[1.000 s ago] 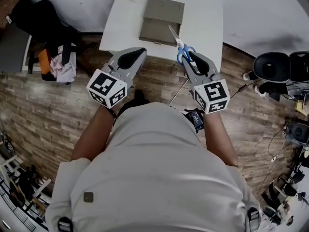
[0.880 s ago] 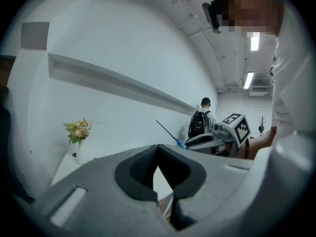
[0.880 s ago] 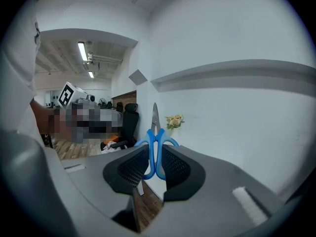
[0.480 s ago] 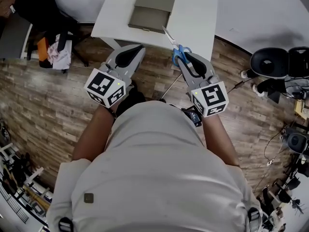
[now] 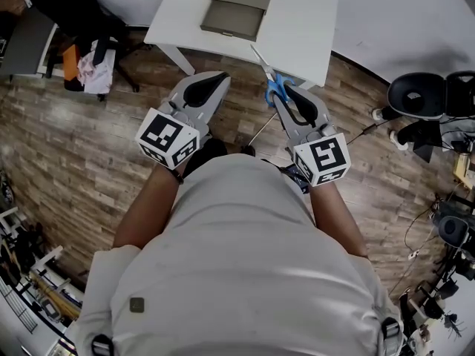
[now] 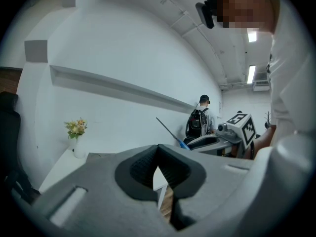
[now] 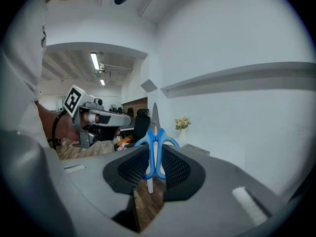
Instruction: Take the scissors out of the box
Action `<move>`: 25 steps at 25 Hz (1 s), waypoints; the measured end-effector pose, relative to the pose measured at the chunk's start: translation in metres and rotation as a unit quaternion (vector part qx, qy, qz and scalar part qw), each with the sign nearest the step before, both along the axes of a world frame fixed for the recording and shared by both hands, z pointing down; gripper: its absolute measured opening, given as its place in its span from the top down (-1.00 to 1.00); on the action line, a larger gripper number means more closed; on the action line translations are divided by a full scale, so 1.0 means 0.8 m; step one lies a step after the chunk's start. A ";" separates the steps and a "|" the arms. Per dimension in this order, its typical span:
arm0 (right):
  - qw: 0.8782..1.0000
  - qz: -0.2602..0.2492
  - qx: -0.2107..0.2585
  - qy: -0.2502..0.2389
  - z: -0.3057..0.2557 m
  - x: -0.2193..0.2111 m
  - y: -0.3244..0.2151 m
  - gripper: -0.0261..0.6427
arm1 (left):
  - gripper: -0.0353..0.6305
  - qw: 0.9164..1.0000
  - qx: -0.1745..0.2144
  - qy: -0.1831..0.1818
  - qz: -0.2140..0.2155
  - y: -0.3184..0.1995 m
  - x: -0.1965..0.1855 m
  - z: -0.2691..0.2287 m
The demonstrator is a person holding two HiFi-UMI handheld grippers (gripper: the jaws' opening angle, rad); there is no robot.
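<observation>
Both grippers had drawn back from the tabletop [image 5: 308,24]. Clear of the box [image 5: 239,6], the scissors [image 5: 268,74] sat pinched by their handles in the fingers of the right gripper [image 5: 281,93]. The fingers of the left gripper [image 5: 216,77] were pressed together, empty. Holding that pinch firm, blades pointed away, looked wisest.

Two grippers show, the left gripper [image 5: 210,78] and the right gripper [image 5: 285,93], with one pair of scissors [image 5: 274,86]. There is one box [image 5: 239,7] and one white table [image 5: 312,28]. The left gripper view adds more: one vase of flowers [image 6: 75,132], one person with a backpack [image 6: 199,120] and two ceiling lights [image 6: 252,35].
</observation>
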State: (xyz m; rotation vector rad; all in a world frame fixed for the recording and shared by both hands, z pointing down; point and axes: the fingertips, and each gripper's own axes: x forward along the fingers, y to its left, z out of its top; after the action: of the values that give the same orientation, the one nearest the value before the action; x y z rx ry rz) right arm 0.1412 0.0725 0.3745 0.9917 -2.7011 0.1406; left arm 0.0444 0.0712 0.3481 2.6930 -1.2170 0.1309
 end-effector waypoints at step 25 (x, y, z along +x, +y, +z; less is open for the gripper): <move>1.000 0.018 0.014 -0.015 -0.012 0.011 0.020 0.62 | 0.88 1.000 -0.005 0.009 -0.004 0.020 -0.001 0.002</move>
State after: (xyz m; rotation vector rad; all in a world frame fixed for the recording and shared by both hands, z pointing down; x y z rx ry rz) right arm 0.1500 0.0889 0.3646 1.0547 -2.7197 0.1261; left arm 0.0432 0.0875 0.3497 2.6747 -1.2185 0.1109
